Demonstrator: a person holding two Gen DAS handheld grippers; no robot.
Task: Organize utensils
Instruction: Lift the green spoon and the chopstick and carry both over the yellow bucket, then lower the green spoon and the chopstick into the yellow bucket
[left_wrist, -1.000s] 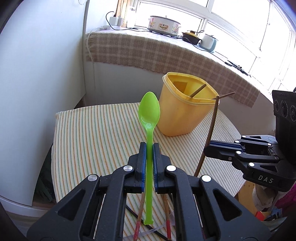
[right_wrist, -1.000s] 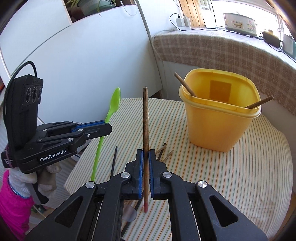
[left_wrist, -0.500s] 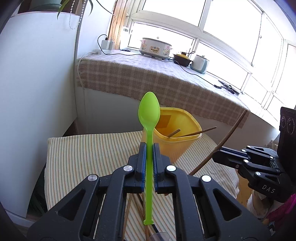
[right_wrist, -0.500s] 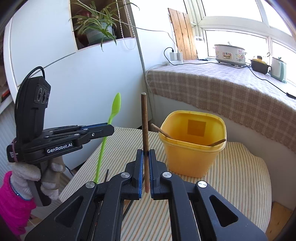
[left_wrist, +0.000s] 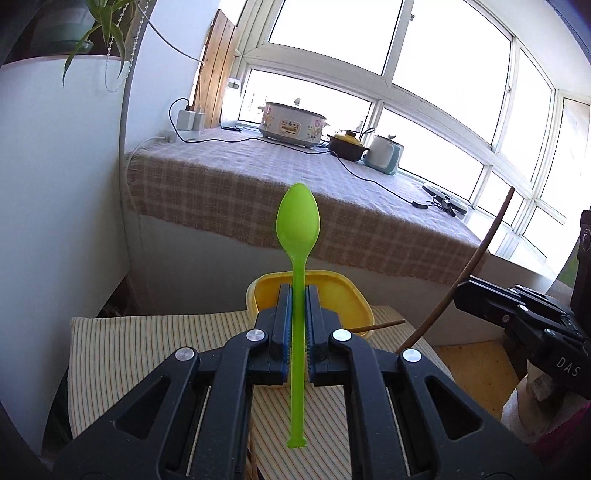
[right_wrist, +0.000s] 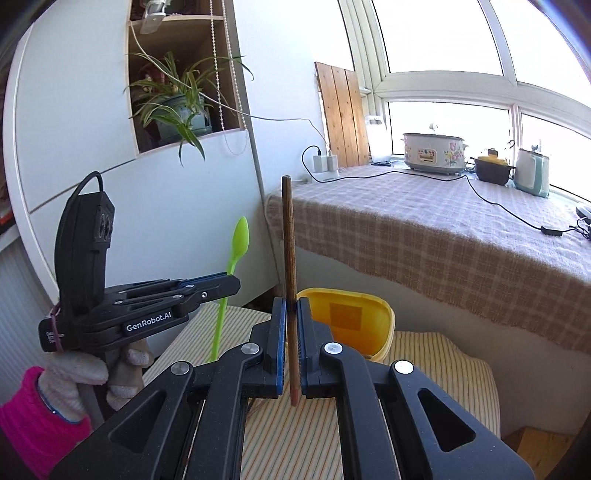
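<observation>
The left gripper (left_wrist: 297, 325) is clamped on a green spoon (left_wrist: 297, 221), held upright by its handle so it can drop bowl-up into the yellow tub (left_wrist: 347, 291) just beyond on the striped cloth (left_wrist: 147, 343). To its right, the right gripper (right_wrist: 291, 332) pinches a wooden chopstick (right_wrist: 288, 236) upright, likely bound for the same tub.

Bright daylight floods through blown-out windows (left_wrist: 436, 59); sharp focus, fisheye-bent, dark-vignetted edges.
</observation>
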